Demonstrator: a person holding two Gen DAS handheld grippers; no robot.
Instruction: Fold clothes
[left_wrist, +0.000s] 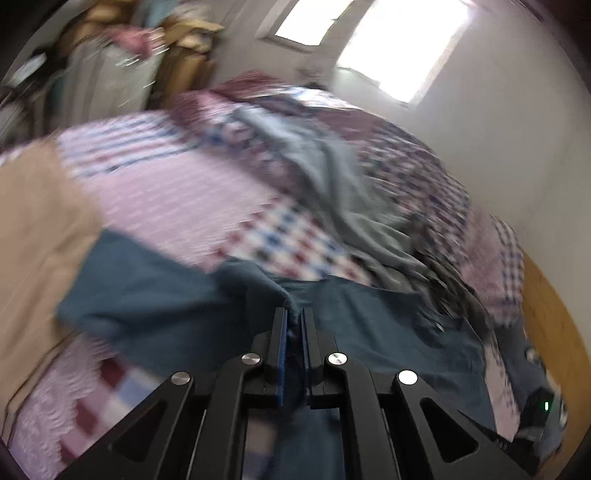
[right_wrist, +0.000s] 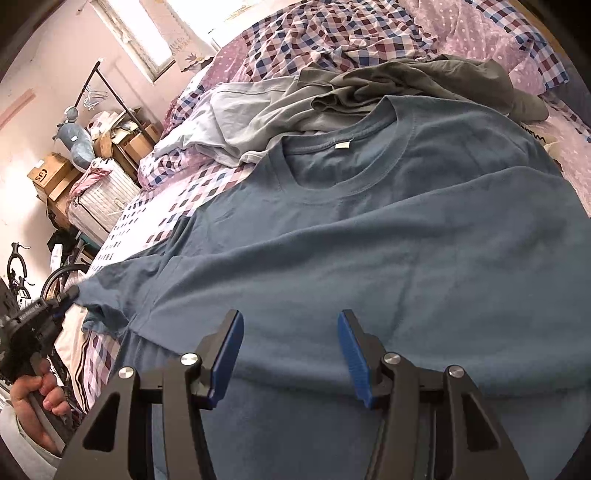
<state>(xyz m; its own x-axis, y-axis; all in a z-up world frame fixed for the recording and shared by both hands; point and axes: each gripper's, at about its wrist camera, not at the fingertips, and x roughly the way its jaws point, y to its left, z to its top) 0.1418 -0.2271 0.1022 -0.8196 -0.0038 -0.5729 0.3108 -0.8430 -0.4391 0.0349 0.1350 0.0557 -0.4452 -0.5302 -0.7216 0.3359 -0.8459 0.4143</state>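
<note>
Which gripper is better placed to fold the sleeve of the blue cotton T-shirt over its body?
Left. The left gripper is already shut on the sleeve edge of the blue cotton T-shirt. The right gripper hangs open above the shirt's body, holding nothing.

We see a blue T-shirt (right_wrist: 369, 236) spread front-up on the bed, collar (right_wrist: 332, 181) away from us with a small white label inside. Its lower part is folded up over the chest, the folded edge running across below the collar. One sleeve (right_wrist: 107, 284) stretches out to the left. Behind it lies a crumpled heap: a pale grey garment (right_wrist: 258, 107) and an olive one (right_wrist: 424, 81).
</note>
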